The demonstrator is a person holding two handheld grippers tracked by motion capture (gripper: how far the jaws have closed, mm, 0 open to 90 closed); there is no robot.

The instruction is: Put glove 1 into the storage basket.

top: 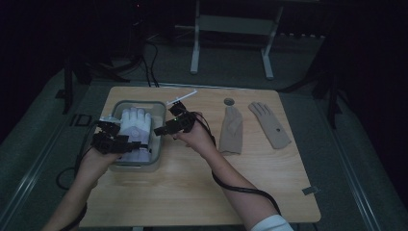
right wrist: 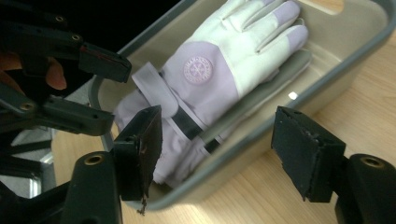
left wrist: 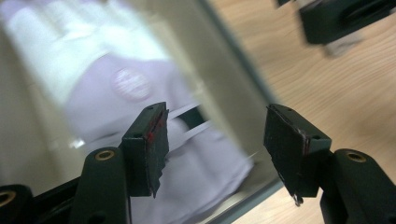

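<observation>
On the wooden bench (top: pixel 202 192), at its far left part, stands a grey tub (top: pixel 161 109) with low walls and rounded corners. Inside the tub lies a white and lilac glove (top: pixel 134 126), flat, with its fingers toward the far side and its cuff toward the near wall; a round emblem sits on the back of it, and a strap crosses the wrist part. To the right of the tub, well apart from it, two beige gloves lie on the bench: one folded beige glove (top: pixel 231 131) and, further right, one flat beige glove (top: pixel 270 124) with fingers spread. The left tongs (top: pixel 108 138) hover over the near left part of the tub, above the cuff of the lilac glove; their jaws are released and nothing is between them. The right tongs (top: pixel 161 129) are at the right wall of the tub, also released, with an empty gap between the jaws. A small white stick (top: pixel 183 97) lies just beyond the tub.
</observation>
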